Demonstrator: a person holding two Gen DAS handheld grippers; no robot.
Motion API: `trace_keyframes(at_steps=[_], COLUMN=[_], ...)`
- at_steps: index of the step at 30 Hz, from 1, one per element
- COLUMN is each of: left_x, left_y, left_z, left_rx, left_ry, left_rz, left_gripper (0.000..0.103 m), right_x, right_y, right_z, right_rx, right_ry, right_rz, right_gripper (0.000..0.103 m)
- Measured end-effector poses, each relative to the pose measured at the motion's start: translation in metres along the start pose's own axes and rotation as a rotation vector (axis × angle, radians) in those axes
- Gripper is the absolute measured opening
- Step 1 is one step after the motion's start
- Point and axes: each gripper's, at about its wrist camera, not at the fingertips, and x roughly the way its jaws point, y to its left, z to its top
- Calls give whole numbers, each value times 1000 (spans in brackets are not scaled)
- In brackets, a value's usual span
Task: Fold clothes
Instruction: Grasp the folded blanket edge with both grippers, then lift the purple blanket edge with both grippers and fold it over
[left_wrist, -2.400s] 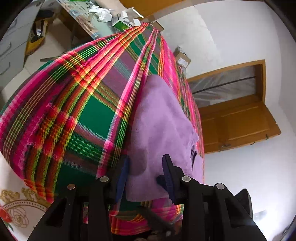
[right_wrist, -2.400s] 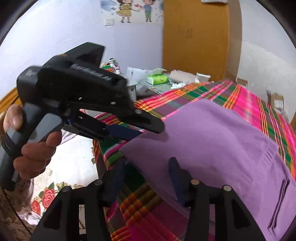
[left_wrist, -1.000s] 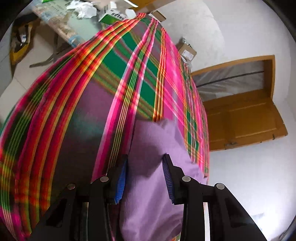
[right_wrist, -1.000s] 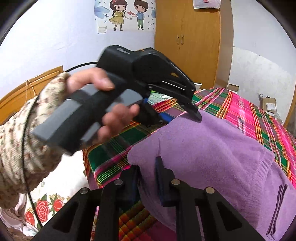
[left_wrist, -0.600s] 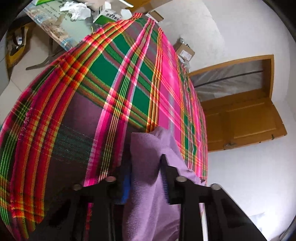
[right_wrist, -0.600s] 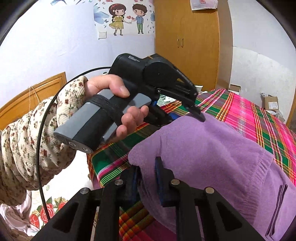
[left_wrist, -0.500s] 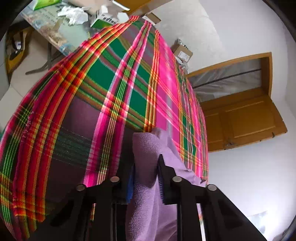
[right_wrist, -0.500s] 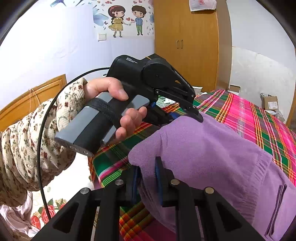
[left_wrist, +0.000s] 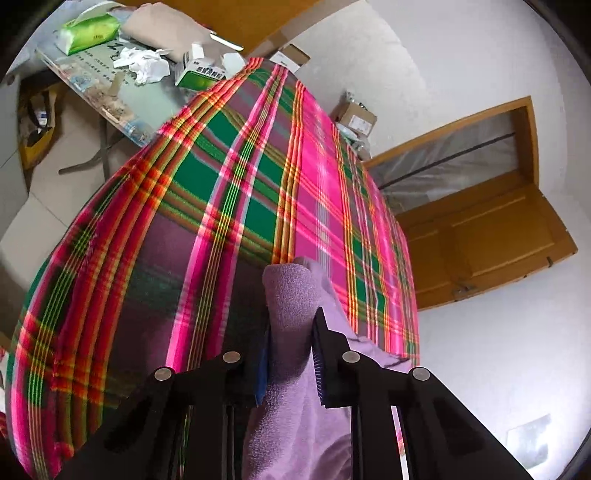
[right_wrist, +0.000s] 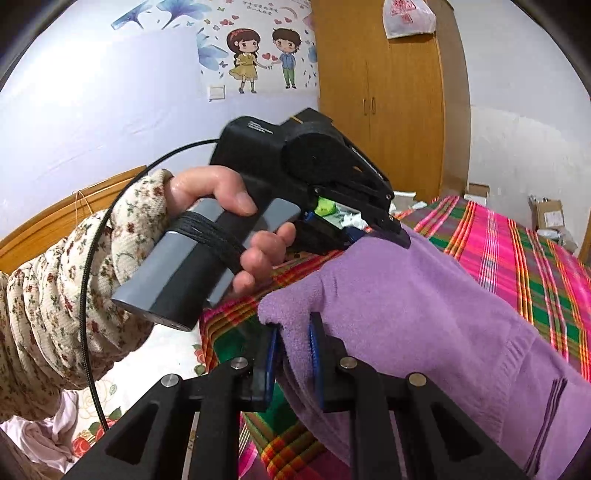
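A purple fleece garment lies on a bright plaid cloth that covers the bed. My left gripper is shut on a folded edge of the purple garment, which bulges up between the blue pads. My right gripper is shut on another corner of it. The right wrist view also shows the left gripper from outside, held by a hand in a floral sleeve, pinching the garment's far edge. The lifted edge hangs between the two grippers above the plaid cloth.
A side table beyond the bed carries a tissue pack, a green-white box and crumpled paper. Cardboard boxes sit by the wall, near a wooden door. A wardrobe stands behind the bed.
Both grippers went from open to shut on the garment's edge. They have since lifted it and carried it forward over the plaid cloth, with more bare cloth now in the left view.
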Motion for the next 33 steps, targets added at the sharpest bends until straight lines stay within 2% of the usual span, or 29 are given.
trace_keyframes(at_steps=[4,8,14,21,33], left_x=[-4,-9,-13,-9,15], left_y=[-10,-33,-65,-99,-158], left_z=[-1,-5,-13,-20,-39], left_rx=[5,29,66,105,177], left_ry=[-12,-30,-52,-49,-18], left_rz=[-20,-51,-94,-127,-146], left_gripper=[20,20,20,20,20], right_x=[-14,-50,-89,-136,-186], right_y=[-8,5,3,-5,-33], right_z=[4,-8,-9,-16,-26], right_rx=[24,39,58,99,164], right_ry=[-42,-87,-147,-207,-288], right_rz=[1,-9,-37,-86,-176], right_gripper=[16,16,15,14,11])
